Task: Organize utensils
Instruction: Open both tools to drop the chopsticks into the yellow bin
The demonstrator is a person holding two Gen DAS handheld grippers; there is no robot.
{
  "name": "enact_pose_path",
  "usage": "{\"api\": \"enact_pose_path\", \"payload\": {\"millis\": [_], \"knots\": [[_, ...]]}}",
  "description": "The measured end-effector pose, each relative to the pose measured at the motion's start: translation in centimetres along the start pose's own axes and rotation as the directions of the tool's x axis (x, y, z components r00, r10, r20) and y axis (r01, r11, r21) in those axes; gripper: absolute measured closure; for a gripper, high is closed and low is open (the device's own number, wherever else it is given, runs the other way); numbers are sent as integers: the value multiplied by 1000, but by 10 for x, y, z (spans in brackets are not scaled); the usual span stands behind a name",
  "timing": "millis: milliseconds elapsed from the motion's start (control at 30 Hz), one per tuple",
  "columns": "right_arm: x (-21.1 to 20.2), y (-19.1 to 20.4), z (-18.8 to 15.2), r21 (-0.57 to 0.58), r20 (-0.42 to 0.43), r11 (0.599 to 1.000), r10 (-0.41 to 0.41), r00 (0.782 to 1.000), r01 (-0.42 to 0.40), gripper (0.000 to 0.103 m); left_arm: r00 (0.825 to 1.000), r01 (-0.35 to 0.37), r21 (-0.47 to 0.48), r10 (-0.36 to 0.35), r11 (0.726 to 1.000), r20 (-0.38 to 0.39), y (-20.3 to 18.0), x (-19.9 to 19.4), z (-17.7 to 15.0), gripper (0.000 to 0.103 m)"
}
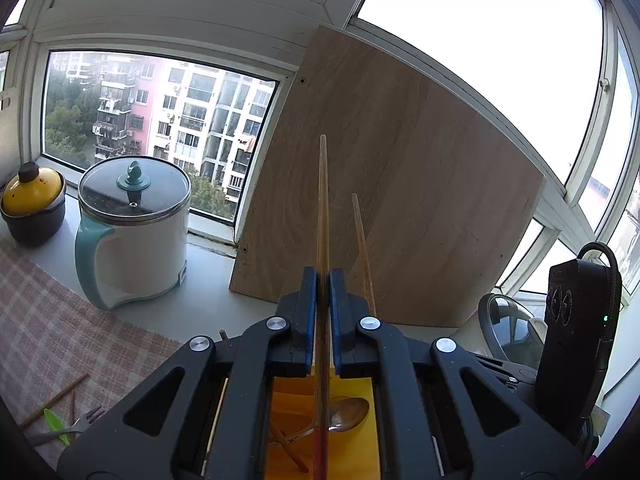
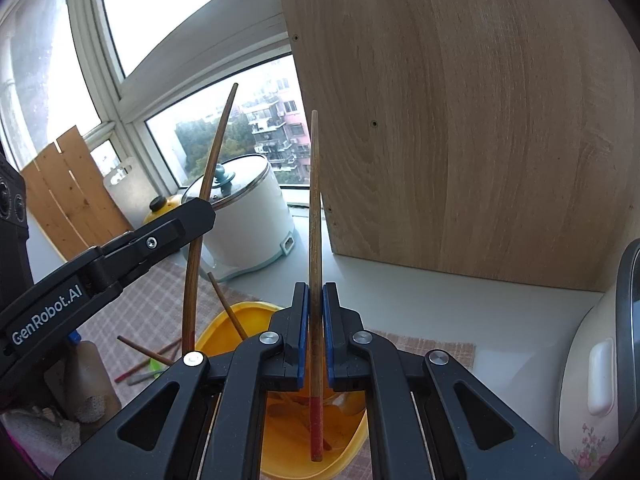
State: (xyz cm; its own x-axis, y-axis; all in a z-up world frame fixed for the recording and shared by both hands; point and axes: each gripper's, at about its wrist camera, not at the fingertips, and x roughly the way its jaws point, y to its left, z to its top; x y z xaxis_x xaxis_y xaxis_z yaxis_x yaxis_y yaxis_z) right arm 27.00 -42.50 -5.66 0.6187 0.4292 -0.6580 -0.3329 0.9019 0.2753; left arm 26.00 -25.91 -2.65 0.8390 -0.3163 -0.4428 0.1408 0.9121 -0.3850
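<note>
My left gripper is shut on a wooden chopstick that points up, its red end down over a yellow holder. A second chopstick rises just to the right. The holder contains a wooden spoon and more sticks. My right gripper is shut on a red-ended chopstick, its lower end inside the yellow holder. The left gripper also shows in the right wrist view, holding its chopstick upright.
A fork, a green utensil and loose chopsticks lie on the checked cloth. A white cooker, a yellow-lidded pot and a leaning wooden board stand at the window sill. A white appliance is right.
</note>
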Motion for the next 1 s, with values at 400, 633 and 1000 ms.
{"api": "enact_pose_path", "payload": {"millis": [400,633,1000], "knots": [[12,-1,-10,-12,-26,1000,-4,1000,4,98,1000,-6,11,6,1000,-12,0,6,-8,98],[5,-5,-13,1,-30,1000,-21,999,21,98,1000,-10,24,10,1000,-15,-2,-1,-10,98],[-10,-4,-20,10,-20,999,-38,999,38,88,1000,-3,33,3,999,-16,-5,-21,-12,98]]}}
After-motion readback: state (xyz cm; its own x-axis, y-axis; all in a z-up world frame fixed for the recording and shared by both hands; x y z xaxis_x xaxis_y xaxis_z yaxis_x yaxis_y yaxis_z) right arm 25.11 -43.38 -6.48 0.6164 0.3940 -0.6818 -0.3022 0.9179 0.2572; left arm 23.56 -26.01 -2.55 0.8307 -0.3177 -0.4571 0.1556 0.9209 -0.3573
